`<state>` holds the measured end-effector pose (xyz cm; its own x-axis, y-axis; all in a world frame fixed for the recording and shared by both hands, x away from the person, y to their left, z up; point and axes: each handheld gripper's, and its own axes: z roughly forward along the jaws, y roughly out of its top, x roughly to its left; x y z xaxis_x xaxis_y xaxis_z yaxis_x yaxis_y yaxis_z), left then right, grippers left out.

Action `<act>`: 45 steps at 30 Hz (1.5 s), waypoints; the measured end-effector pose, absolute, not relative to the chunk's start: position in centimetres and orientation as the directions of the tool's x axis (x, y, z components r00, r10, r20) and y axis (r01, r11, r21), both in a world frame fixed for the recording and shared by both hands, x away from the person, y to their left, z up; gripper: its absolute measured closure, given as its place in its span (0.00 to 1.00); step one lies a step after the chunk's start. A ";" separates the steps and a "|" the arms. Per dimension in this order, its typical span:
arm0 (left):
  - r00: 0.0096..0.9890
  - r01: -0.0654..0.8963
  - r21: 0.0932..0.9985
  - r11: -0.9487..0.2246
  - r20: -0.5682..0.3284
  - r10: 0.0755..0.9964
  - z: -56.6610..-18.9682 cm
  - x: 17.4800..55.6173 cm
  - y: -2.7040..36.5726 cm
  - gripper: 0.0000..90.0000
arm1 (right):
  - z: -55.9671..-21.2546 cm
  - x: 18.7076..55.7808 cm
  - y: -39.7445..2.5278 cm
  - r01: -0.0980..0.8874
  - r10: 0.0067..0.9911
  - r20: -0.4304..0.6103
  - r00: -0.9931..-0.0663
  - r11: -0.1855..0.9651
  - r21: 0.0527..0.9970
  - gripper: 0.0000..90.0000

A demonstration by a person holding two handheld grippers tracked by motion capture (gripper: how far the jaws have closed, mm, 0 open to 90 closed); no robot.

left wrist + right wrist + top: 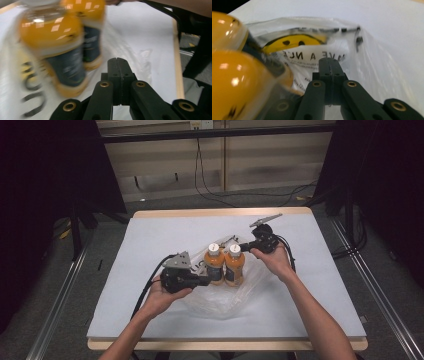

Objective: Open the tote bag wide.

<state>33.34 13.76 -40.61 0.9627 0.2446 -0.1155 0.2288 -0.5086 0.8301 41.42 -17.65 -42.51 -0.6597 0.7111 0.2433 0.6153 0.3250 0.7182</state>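
Note:
Two orange drink bottles with white caps, the left one (215,265) and the right one (234,265), stand side by side in a clear plastic bag (225,297) in the middle of the table. My left gripper (206,280) is at the left bottle's base, its jaws pressed shut on the bag's film. My right gripper (243,247) is by the right bottle's cap, shut on the bag's raised edge. In the left gripper view the shut left gripper (117,59) points past the blurred bottles (60,50). In the right gripper view the right gripper (329,59) faces the bag's smiley print (312,53), with a bottle (234,85) close at left.
A white sheet (165,230) covers the wooden table, with bare room all round the bag. Black cables trail from both grippers across the sheet. Dark stands and curtains flank the table; floor cables run behind its far edge.

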 end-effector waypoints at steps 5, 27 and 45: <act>0.952 0.241 0.835 -0.494 -0.105 0.287 -39.6 34.3 14.9 1.00 | -43.1 39.5 -19.0 0.618 0.703 0.263 -0.661 0.311 0.722 1.00; 0.952 0.261 0.743 -0.616 -0.092 0.293 -39.1 41.5 13.3 1.00 | -44.3 31.7 -17.7 0.512 0.573 0.207 -0.793 0.443 0.736 1.00; 0.936 0.314 0.560 -0.767 -0.047 0.349 -46.3 43.3 11.3 1.00 | -47.8 31.8 -18.1 0.567 0.649 0.154 -0.745 0.495 0.658 1.00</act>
